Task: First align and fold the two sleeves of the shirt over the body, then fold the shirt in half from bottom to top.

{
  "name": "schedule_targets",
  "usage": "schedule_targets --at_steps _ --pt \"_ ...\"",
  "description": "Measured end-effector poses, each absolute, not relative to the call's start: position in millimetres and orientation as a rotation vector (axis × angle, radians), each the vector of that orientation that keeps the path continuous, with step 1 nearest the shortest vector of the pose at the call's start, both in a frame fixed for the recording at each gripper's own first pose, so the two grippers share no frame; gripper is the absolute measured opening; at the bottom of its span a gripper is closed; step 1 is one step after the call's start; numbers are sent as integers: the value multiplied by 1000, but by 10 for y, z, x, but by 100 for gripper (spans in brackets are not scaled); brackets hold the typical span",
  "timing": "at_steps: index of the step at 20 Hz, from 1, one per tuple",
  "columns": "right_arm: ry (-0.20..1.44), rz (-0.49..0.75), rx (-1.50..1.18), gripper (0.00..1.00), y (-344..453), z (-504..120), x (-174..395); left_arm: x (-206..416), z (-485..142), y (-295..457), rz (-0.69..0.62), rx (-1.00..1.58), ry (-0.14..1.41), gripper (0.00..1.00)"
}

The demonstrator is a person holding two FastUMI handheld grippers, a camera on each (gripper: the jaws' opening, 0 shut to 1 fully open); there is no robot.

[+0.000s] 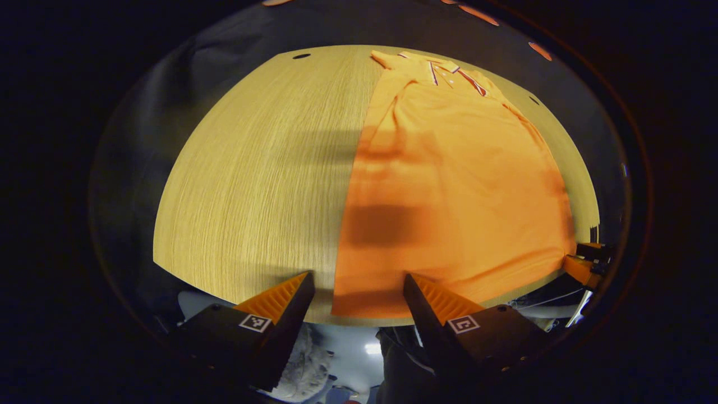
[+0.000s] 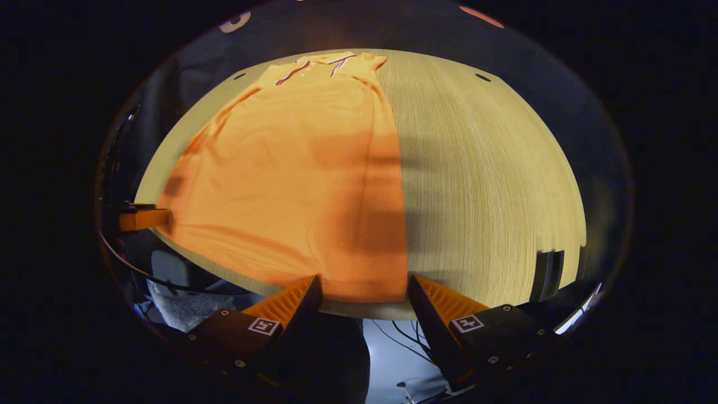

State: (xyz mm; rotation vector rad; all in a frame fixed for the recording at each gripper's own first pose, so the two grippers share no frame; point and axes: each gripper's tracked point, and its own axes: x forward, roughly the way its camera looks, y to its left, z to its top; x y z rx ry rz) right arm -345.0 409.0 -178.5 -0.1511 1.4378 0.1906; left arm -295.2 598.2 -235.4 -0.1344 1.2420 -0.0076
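Shirt [image 1: 454,185] is orange and lies flat on the light wooden desk [image 1: 258,179], with its collar [image 1: 449,70] at the far edge and its hem at the near edge, close to both grippers. The collar has thin dark and white stripes. Both sleeves appear to be folded in over the body, so the cloth makes a long, narrow shape with almost straight sides; a few soft wrinkles run across the lower part. In the left gripper view the left gripper [image 1: 359,289] hangs over the near edge of the desk at the hem's left corner, its fingers wide apart and holding nothing. In the right gripper view the right gripper [image 2: 364,292] stands at the hem's right corner [image 2: 392,292] in the same way, its fingers also apart and empty. The shirt [image 2: 291,179] there takes the left half of the desk [image 2: 493,185], and the right half is bare wood. In the left gripper view bare wood lies to the left of the shirt. Small dark holes [image 1: 301,56] are near the far edge of the desk.
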Motion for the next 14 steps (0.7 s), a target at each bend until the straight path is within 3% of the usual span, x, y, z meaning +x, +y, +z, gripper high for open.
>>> schedule_targets --at_steps 3,6,8,9,10,11,12,13,14 --pt "1452 193 -149 90 4151 -1773 -3499 -2966 -2349 5973 5 -145 1249 98" --pt "1467 203 -151 64 4170 -1769 -3518 -3081 -2347 5798 -34 -112 1290 96" --pt "1492 217 -141 53 4180 -1781 -3525 -3069 -2315 5664 -65 -94 1286 95" --pt "1500 215 -130 51 4178 -1782 -3523 -3041 -2328 5629 -67 -86 1280 60" --pt "1512 205 -91 41 4195 -1778 -3520 -3058 -2291 5573 -74 -96 1292 54" --pt "1513 172 -51 30 4187 -1774 -3517 -3083 -2298 5552 -57 -114 1304 29" --pt "1522 157 -24 22 4204 -1783 -3512 -3085 -2306 5505 -53 -131 1324 19" --pt "1527 163 -5 21 4235 -1785 -3508 -3072 -2310 5510 -46 -137 1339 7" --pt "1536 195 31 22 4325 -1779 -3499 -3070 -2296 5467 -64 -167 1347 8"
